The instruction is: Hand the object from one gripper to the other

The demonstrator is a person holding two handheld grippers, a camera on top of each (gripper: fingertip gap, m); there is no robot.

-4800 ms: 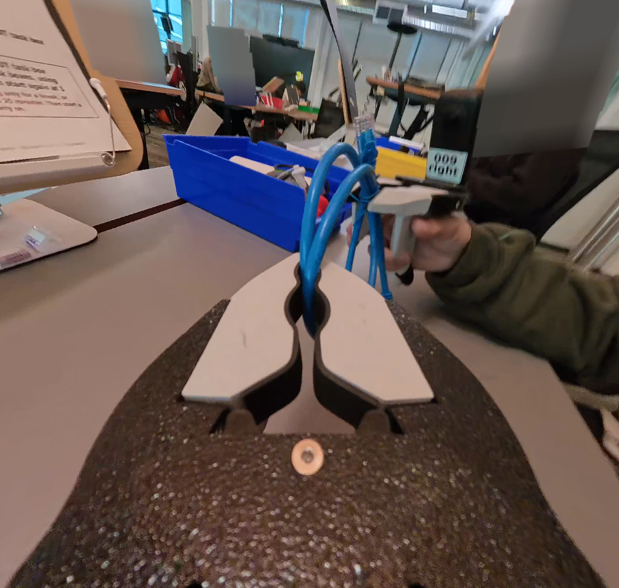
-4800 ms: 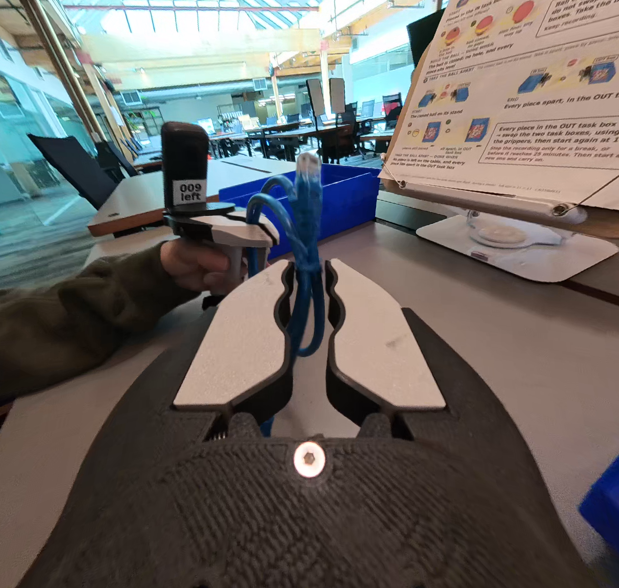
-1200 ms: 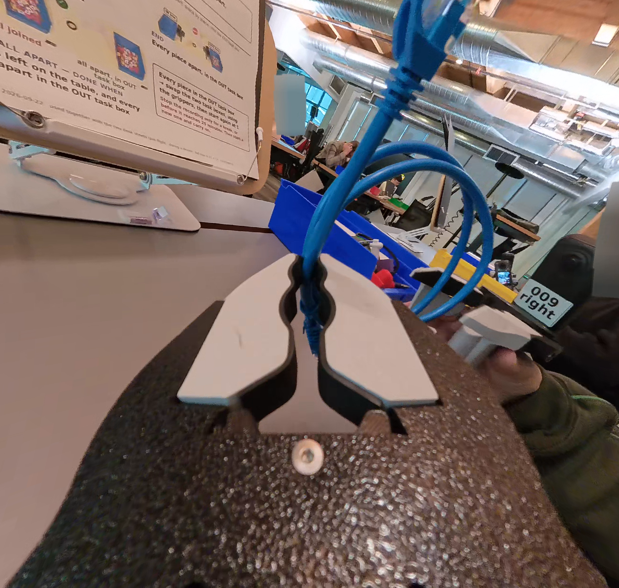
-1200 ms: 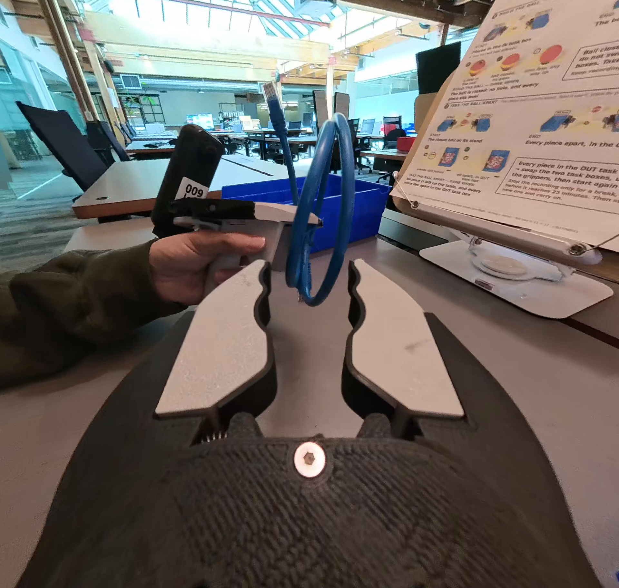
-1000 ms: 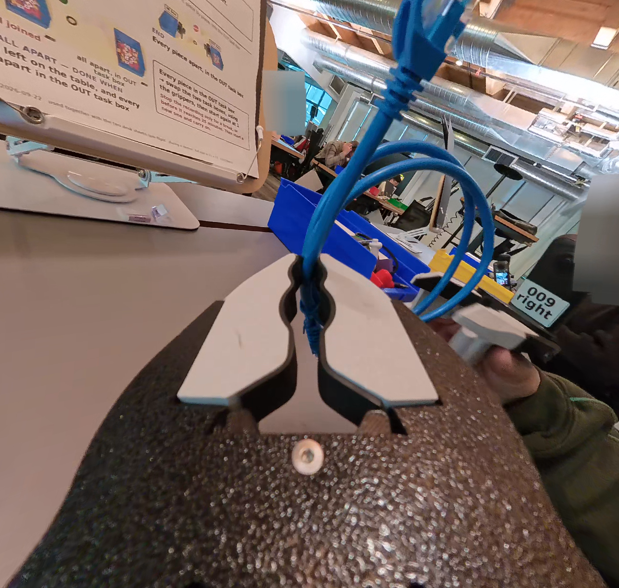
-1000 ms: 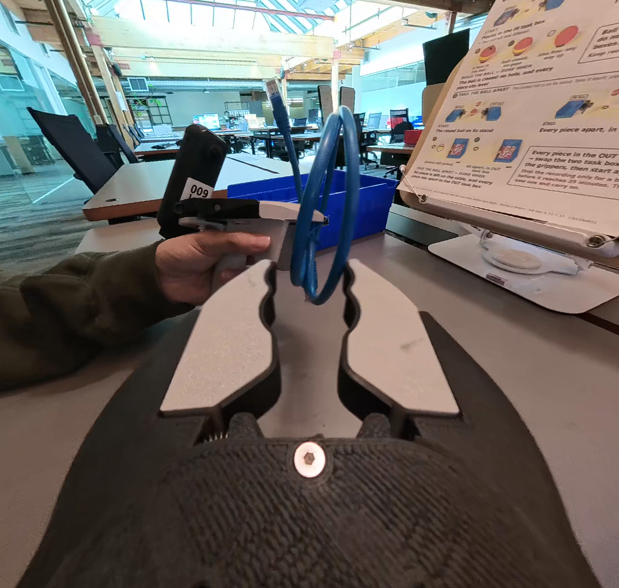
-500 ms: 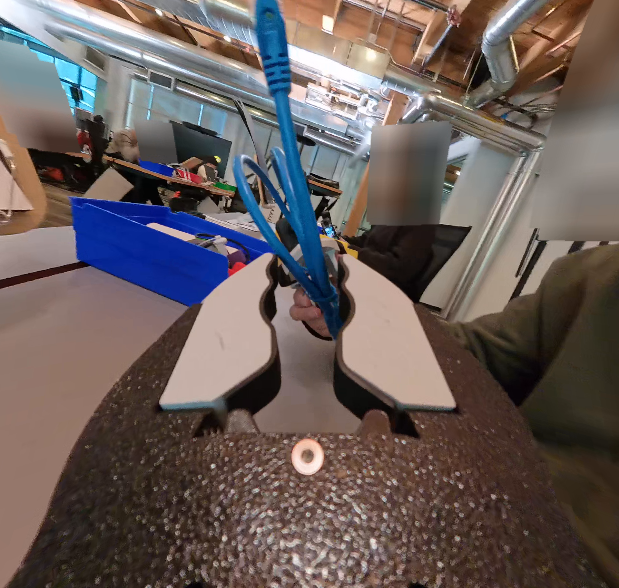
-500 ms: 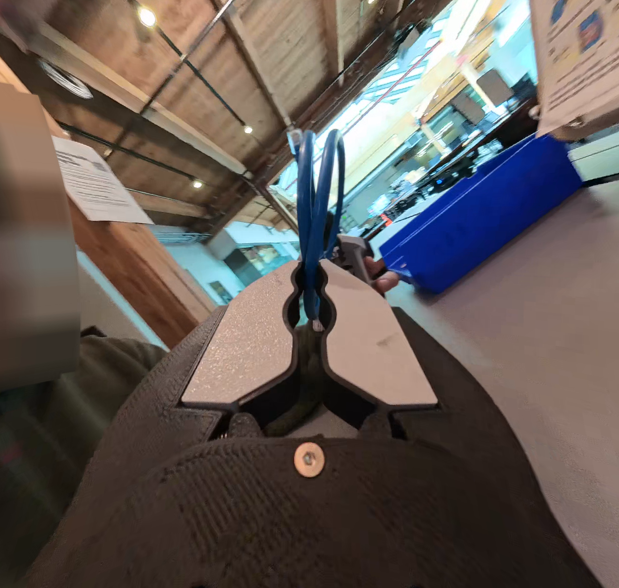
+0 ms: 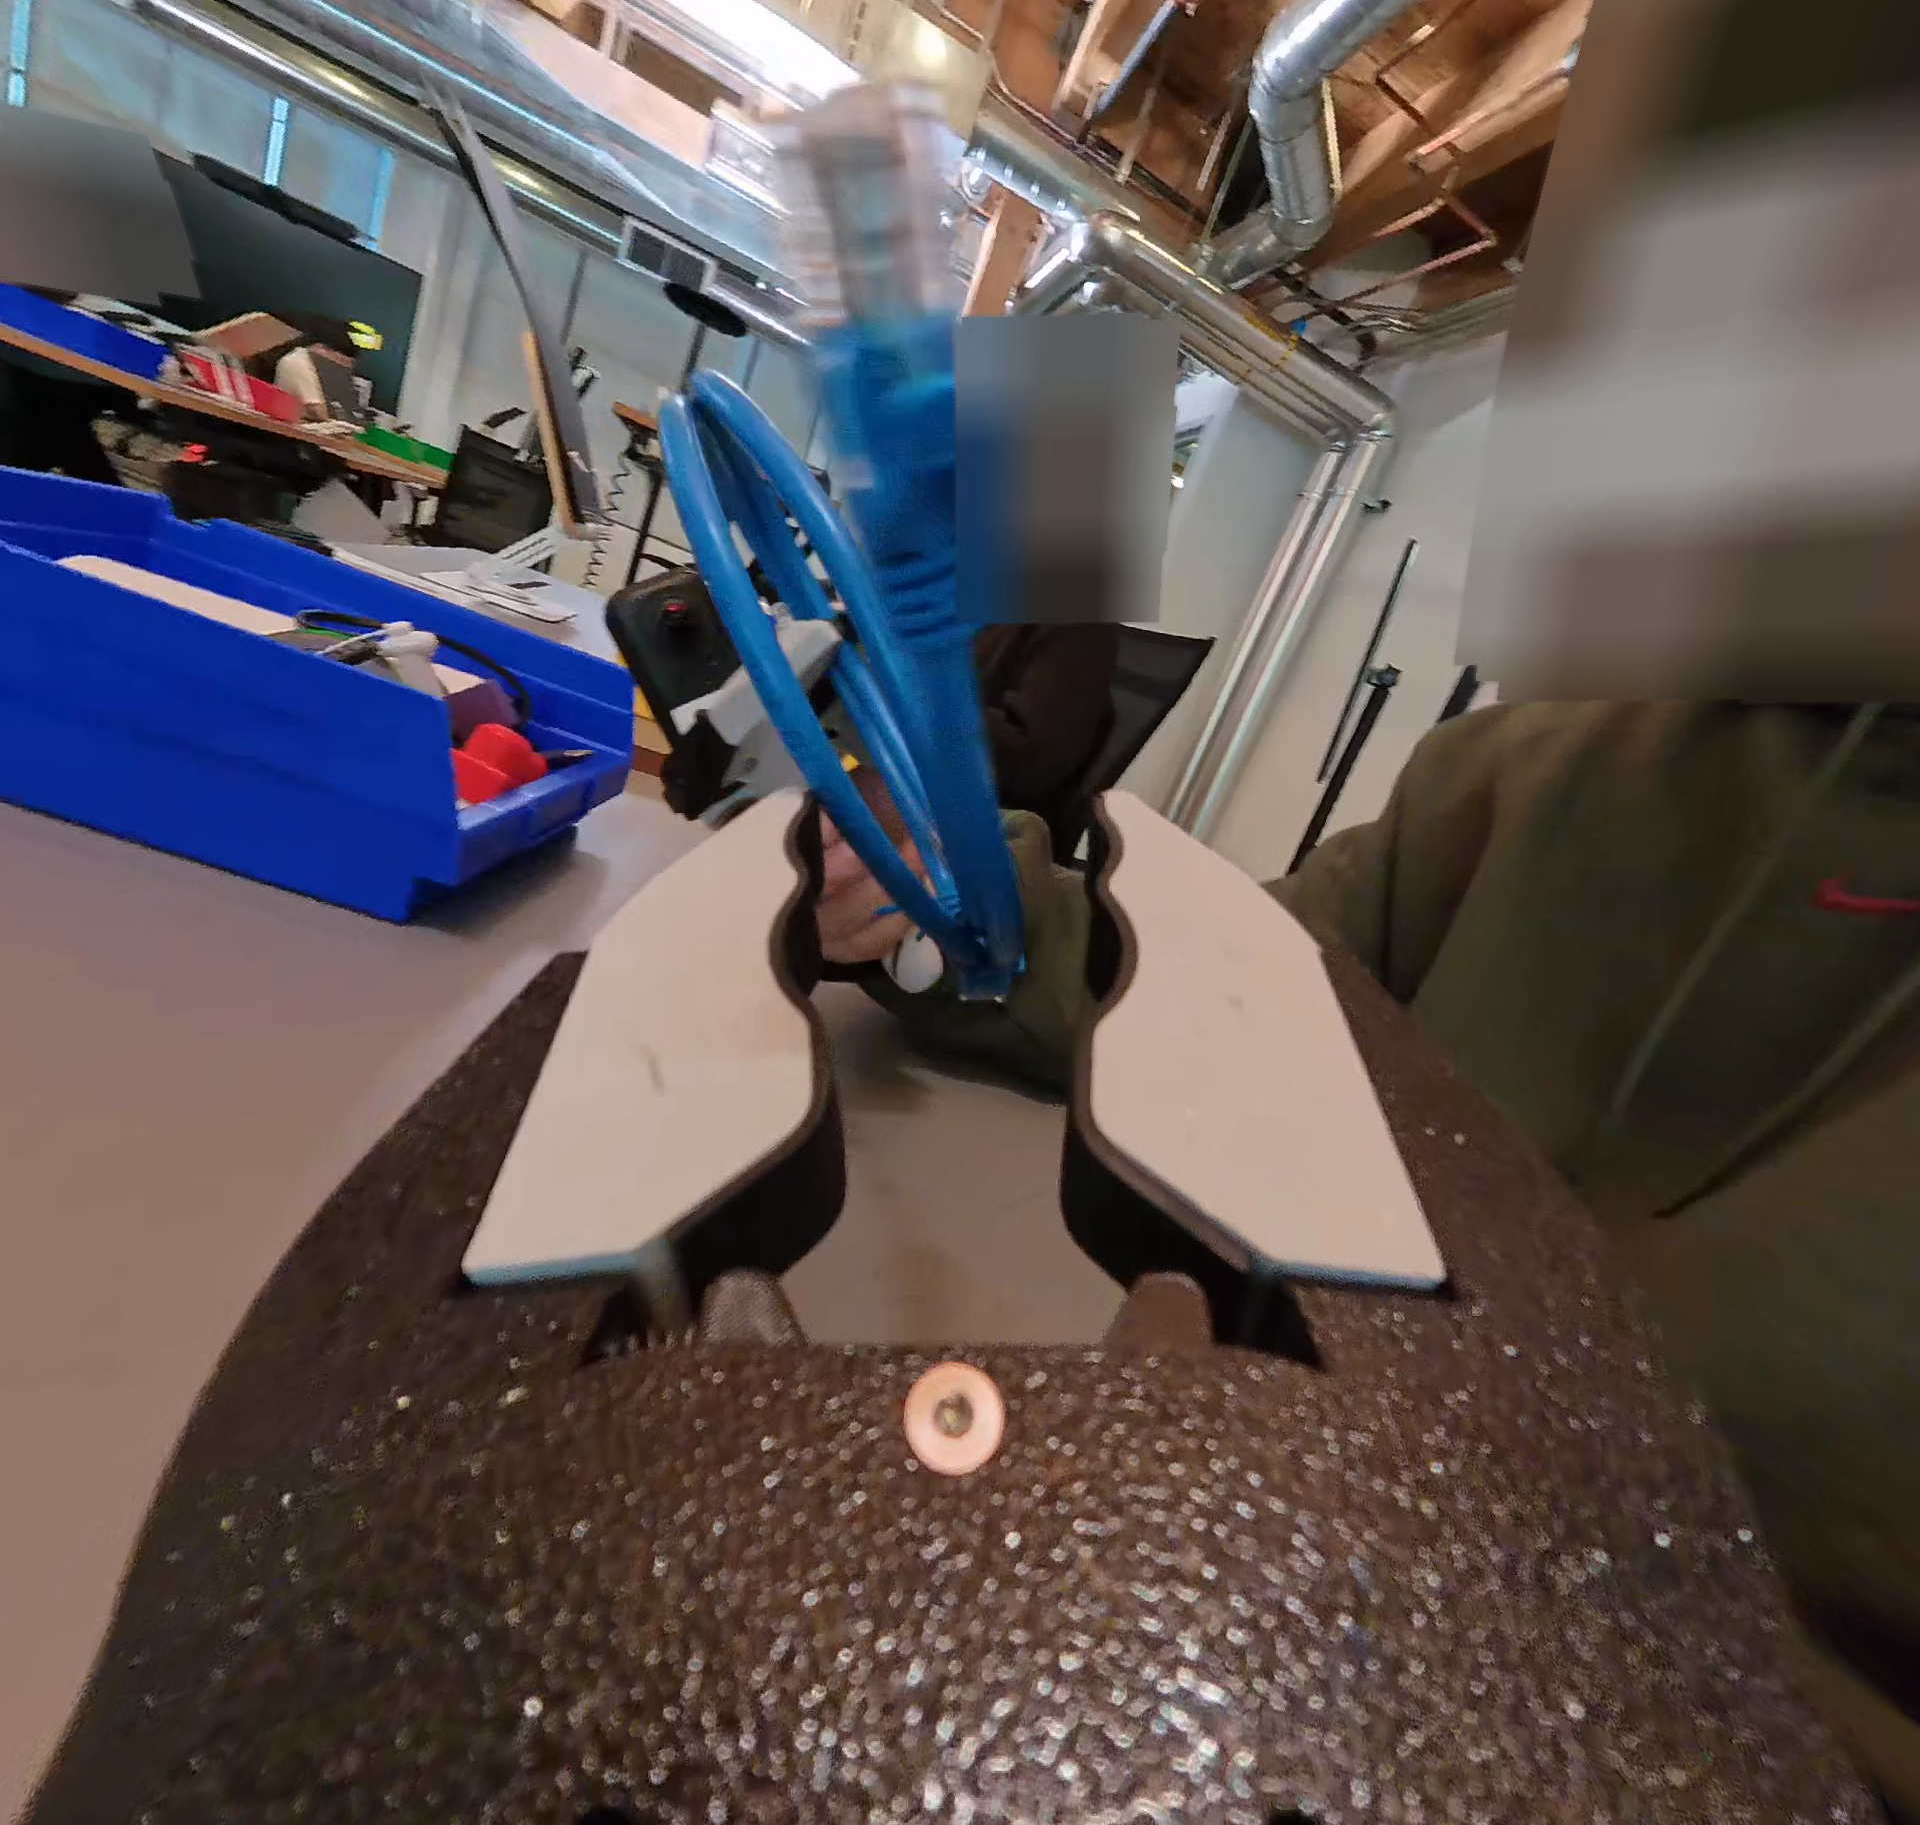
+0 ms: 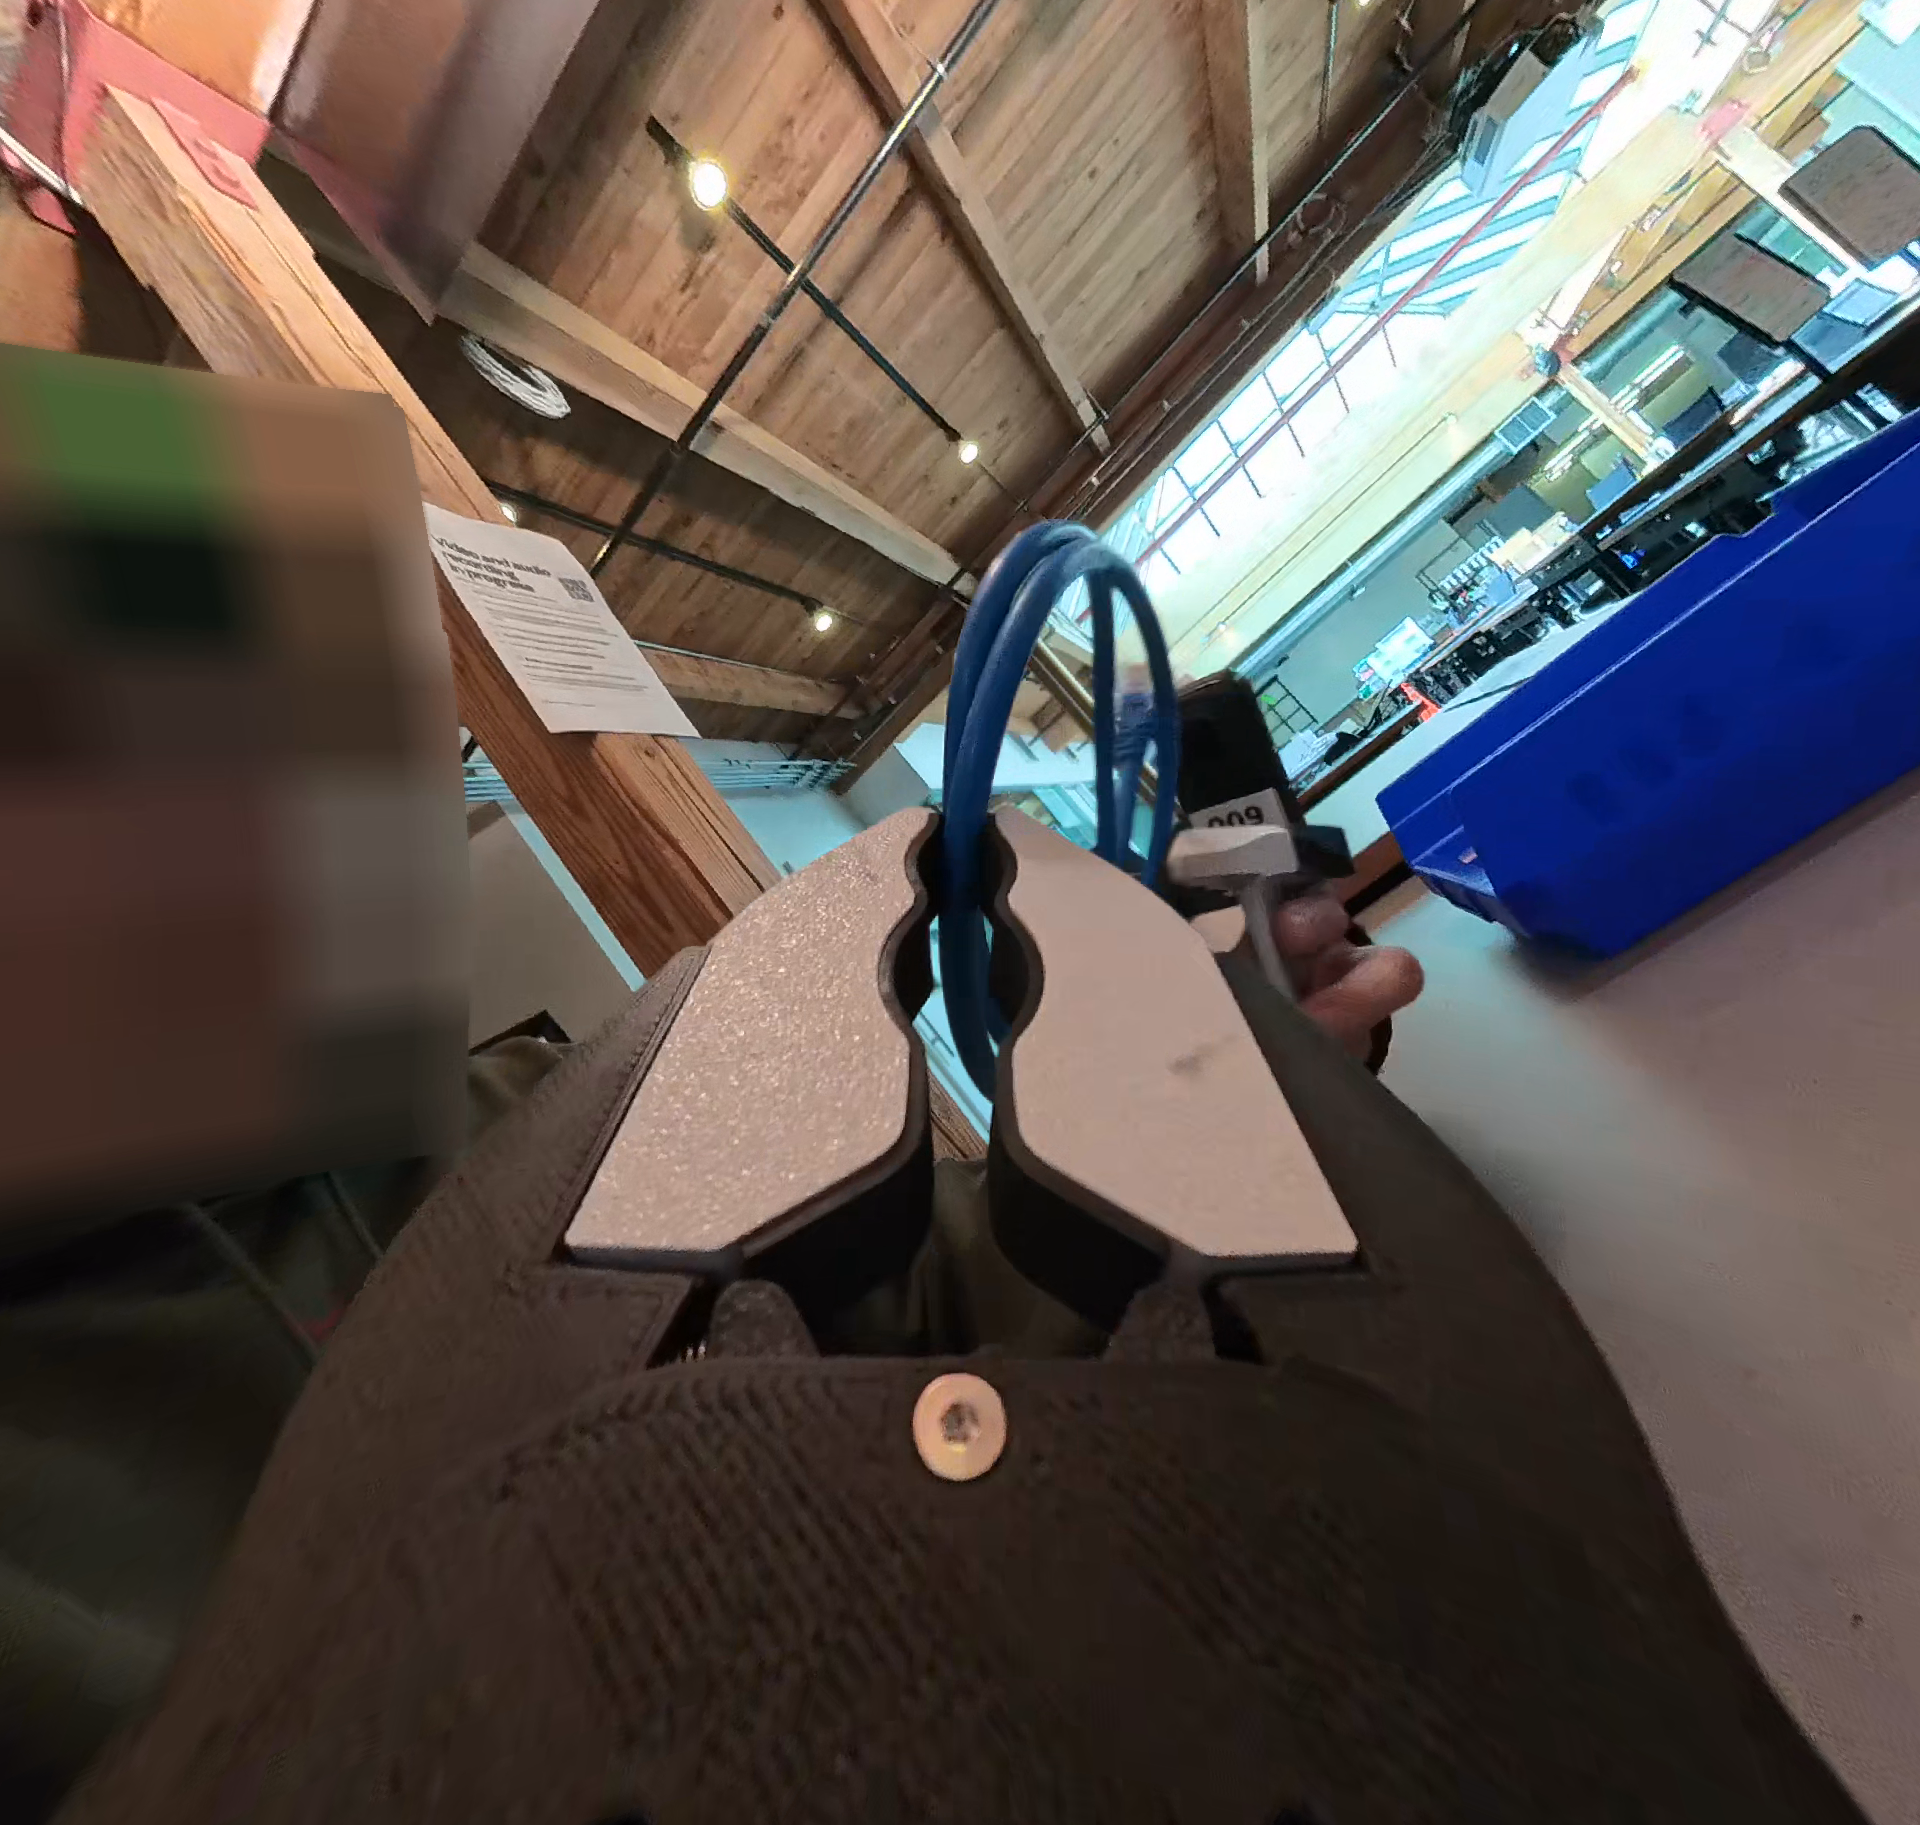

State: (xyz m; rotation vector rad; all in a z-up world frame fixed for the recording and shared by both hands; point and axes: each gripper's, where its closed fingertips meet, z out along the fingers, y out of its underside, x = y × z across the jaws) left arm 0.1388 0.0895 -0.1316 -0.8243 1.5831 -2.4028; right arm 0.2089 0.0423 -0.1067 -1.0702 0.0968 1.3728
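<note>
A coiled blue network cable (image 9: pixel 902 539) with a clear plug at its top end stands upright between my two grippers. My left gripper (image 9: pixel 951 840) is open; the cable's tied lower end sits in the gap between its spread jaws, apart from both. My right gripper (image 10: pixel 966 830) is shut on the cable's loop (image 10: pixel 961 715), which rises above its fingertips. In the left wrist view the right gripper (image 9: pixel 748 715) shows behind the coil. In the right wrist view the left gripper (image 10: pixel 1242 850) and the hand holding it show just right of the coil.
A blue bin (image 9: pixel 260 736) with small parts stands on the grey table (image 9: pixel 208 1048) to the left; it also shows in the right wrist view (image 10: pixel 1714 736). A person's olive sleeve (image 9: pixel 1662 996) is close on the right. A wooden post (image 10: pixel 582 788) stands behind.
My left gripper, shut on the cable a second ago, has opened wide. My right gripper, open then, has closed on the loop. Both views have swung away from the instruction stand.
</note>
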